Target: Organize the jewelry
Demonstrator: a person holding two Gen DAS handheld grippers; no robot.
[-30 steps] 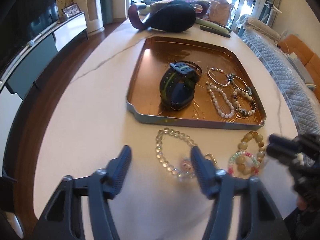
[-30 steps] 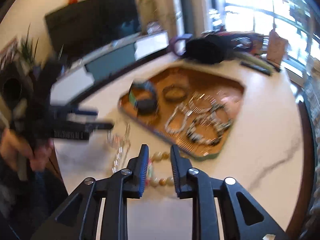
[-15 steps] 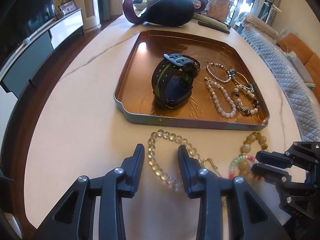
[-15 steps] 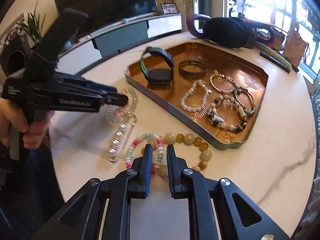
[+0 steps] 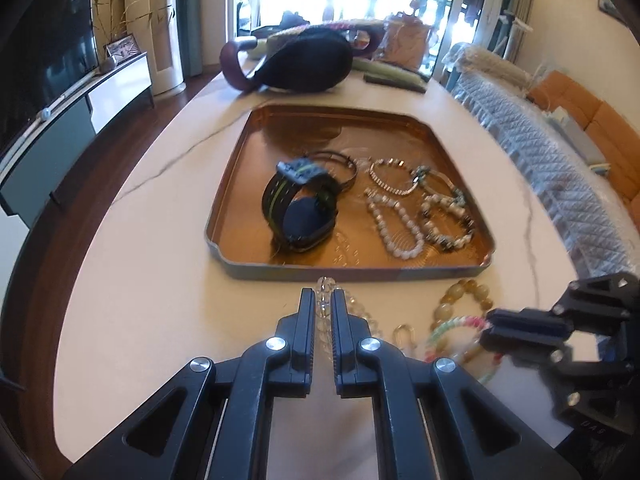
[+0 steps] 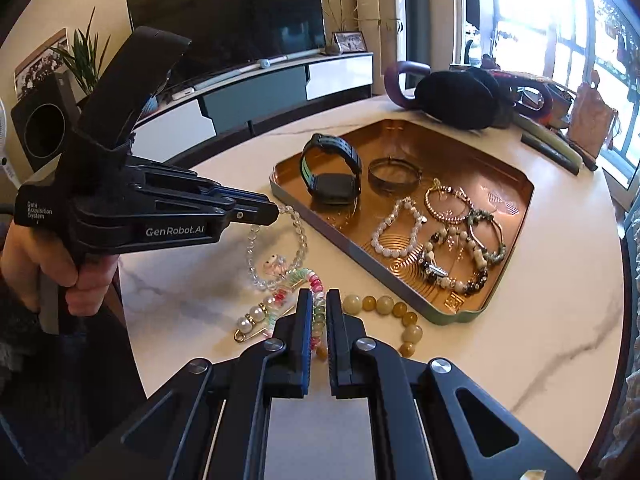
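A copper tray [image 5: 236, 184] [image 6: 516, 264] on the white marble table holds a black watch [image 5: 298, 208] [image 6: 332, 172], a bangle and several bead bracelets. In front of it lie a clear bead bracelet [image 6: 298, 236] [image 5: 326, 284], a pink-green bead bracelet [image 6: 316, 284] [image 5: 456, 326], an amber bead bracelet [image 6: 384, 306] [image 5: 468, 294] and a pearl pin [image 6: 256, 316]. My left gripper [image 5: 324, 308] [image 6: 274, 212] is shut on the clear bracelet. My right gripper [image 6: 319, 308] [image 5: 490, 324] is shut on the pink-green bracelet.
A black bag [image 5: 304, 62] with a maroon handle and other clutter sit at the table's far end. A TV stand [image 6: 256, 92] is off to the left, a quilted sofa [image 5: 560, 168] to the right. The table edge [image 6: 132, 340] is close below the loose jewelry.
My left gripper moved forward and closed from open onto the clear bracelet. My right gripper closed further onto the pink-green bracelet.
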